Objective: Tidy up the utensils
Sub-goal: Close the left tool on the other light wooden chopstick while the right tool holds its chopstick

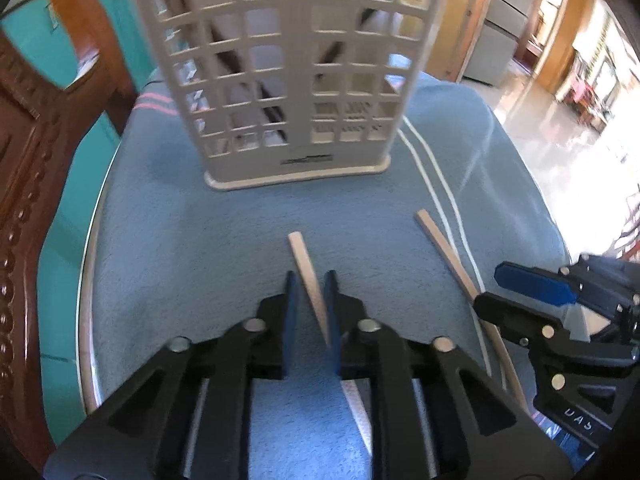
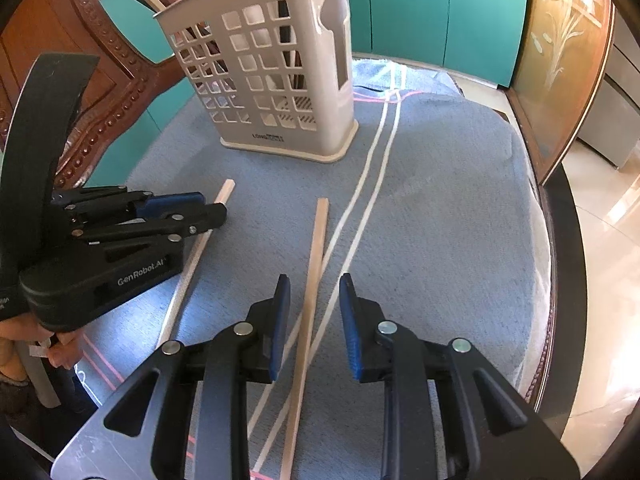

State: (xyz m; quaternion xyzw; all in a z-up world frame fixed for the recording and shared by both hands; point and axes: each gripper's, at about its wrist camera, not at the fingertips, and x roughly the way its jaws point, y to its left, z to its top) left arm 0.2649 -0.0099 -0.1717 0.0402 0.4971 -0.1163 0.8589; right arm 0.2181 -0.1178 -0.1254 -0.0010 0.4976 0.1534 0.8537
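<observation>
Two pale wooden chopsticks lie on a blue towel. My left gripper (image 1: 311, 280) straddles the left chopstick (image 1: 306, 266), jaws narrow but with a gap left; the stick seems to rest against the right pad. It also shows in the right wrist view (image 2: 200, 248). My right gripper (image 2: 314, 288) is open around the right chopstick (image 2: 314, 272), which lies flat between its pads. That stick shows in the left wrist view (image 1: 448, 256). A beige slotted utensil holder (image 1: 296, 76) stands upright beyond both, also in the right wrist view (image 2: 276, 72). Dark utensils lean inside it.
The blue towel (image 2: 440, 200) with white stripes covers a round table. A carved wooden chair (image 1: 24, 168) stands at the left. Teal cabinets (image 2: 420, 8) lie behind. The table edge drops to a tiled floor at the right.
</observation>
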